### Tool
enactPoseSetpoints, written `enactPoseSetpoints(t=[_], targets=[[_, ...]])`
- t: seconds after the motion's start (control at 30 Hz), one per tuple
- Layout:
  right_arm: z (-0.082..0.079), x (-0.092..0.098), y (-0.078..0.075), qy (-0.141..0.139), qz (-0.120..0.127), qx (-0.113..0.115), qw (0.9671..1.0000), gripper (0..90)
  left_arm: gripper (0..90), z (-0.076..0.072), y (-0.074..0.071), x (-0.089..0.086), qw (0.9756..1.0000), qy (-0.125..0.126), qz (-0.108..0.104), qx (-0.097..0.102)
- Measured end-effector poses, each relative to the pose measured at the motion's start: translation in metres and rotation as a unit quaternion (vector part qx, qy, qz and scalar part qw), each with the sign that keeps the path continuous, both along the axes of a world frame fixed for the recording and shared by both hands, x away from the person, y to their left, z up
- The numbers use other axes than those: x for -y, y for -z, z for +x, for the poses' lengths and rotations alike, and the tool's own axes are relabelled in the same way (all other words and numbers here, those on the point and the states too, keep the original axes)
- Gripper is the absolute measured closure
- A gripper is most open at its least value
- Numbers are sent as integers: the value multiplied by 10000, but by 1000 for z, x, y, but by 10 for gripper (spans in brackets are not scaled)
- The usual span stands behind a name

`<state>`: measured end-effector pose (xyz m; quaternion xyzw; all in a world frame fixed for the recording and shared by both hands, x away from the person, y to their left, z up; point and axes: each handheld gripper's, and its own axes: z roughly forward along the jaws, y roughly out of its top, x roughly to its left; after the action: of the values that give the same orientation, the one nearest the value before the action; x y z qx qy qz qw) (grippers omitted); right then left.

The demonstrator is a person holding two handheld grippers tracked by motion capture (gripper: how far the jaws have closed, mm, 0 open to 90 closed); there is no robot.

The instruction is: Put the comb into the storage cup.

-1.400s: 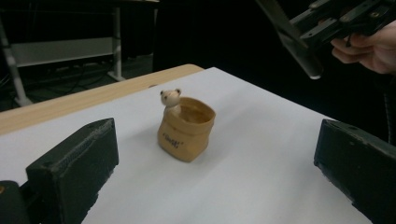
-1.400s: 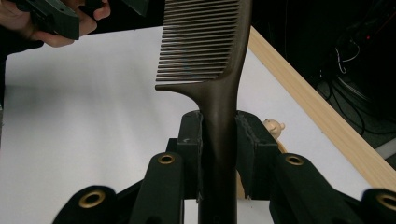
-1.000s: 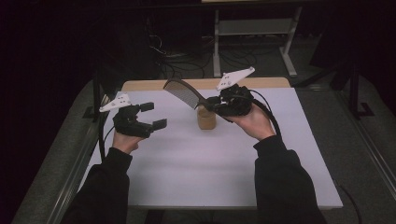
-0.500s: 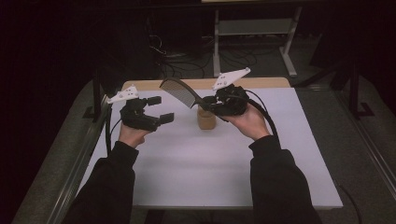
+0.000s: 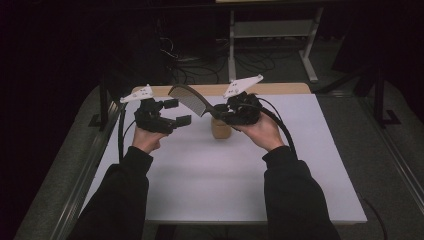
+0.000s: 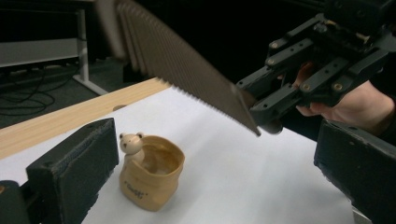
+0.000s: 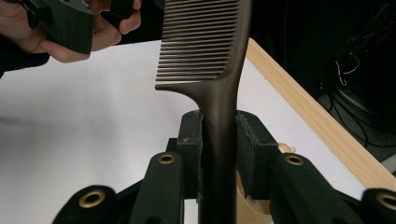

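A dark brown comb [image 5: 192,99] is clamped by its handle in my right gripper [image 5: 218,113], tilted up with its toothed end toward the left. In the right gripper view the pads [image 7: 190,140] press on both sides of the comb [image 7: 219,112]. Under it a small tan cup [image 5: 221,129] with a bear figure on its rim stands on the white table [image 5: 240,180]. My left gripper [image 5: 177,111] hovers open just left of the comb's toothed end, with nothing between its jaws. The left gripper view has the cup [image 6: 149,179] between the wide jaws, farther off, and the comb [image 6: 187,70] above it.
A wooden strip [image 5: 280,89] runs along the table's far edge. Beyond it, in the dark, are cables [image 5: 175,57] and a metal stand [image 5: 270,30]. A metal rail [image 5: 85,175] borders the table's left side.
My left gripper has moved right and slightly up, closer to the comb's toothed end. The right gripper has kept its hold on the comb and stayed nearly still.
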<state>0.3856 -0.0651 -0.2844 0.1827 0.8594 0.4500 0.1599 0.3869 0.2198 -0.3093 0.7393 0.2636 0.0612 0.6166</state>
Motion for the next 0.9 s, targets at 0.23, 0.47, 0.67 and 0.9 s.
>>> enactPoseSetpoints(t=[0.23, 0.47, 0.67, 0.9], targets=[[0, -2, 3, 24, 24, 55, 10000, 713, 0, 2, -4, 13, 9998, 148, -111, 27], [0, -1, 5, 70, 25, 94, 9999, 713, 55, 5, -8, 22, 9996, 211, -195, 53], [0, -1, 6, 74, 38, 91, 9999, 714, 102, 6, -13, 26, 9993, 209, -306, 82], [0, 0, 5, 70, 108, 93, 9999, 713, 178, 8, -15, 26, 9989, 89, -458, -7]])
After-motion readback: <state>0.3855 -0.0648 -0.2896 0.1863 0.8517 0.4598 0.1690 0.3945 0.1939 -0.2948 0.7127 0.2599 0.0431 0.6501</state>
